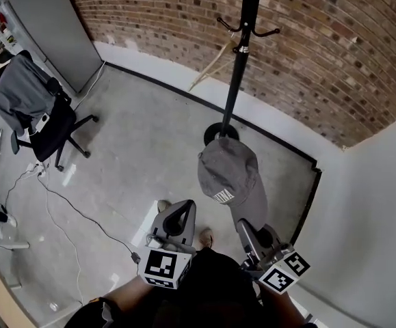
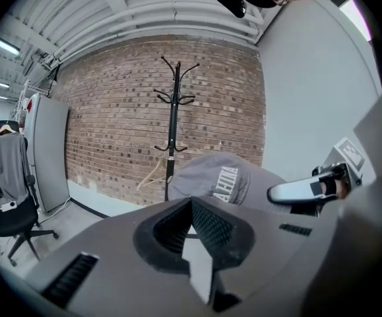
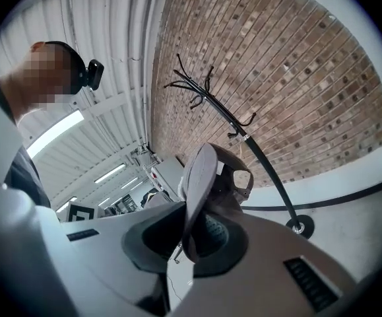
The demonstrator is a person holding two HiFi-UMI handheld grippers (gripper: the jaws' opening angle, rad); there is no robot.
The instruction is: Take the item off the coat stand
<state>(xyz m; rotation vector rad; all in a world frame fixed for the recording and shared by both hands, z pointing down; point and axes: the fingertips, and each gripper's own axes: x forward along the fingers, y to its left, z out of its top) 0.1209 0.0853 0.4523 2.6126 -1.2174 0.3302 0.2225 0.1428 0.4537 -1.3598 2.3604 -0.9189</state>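
Grey cap hangs clear of the stand, its brim pinched between the jaws of the right gripper; in the right gripper view the brim stands on edge between the two pads, with the crown and back strap rising beyond them. In the head view the cap sits just right of centre, crown up and white lettering near its lower edge, over the bare concrete floor and near the stand's round base, which lies toward 12 o'clock from it. The black stand rises at 12 o'clock against the brick wall, its hooks empty. The left gripper is just beside the right one, toward 9 o'clock from it, jaws pressed together with nothing between them; its own view looks past the closed tips at the cap and the stand. An office chair draped with grey cloth stands at 9 o'clock, and a cable trails across the floor at 8 o'clock
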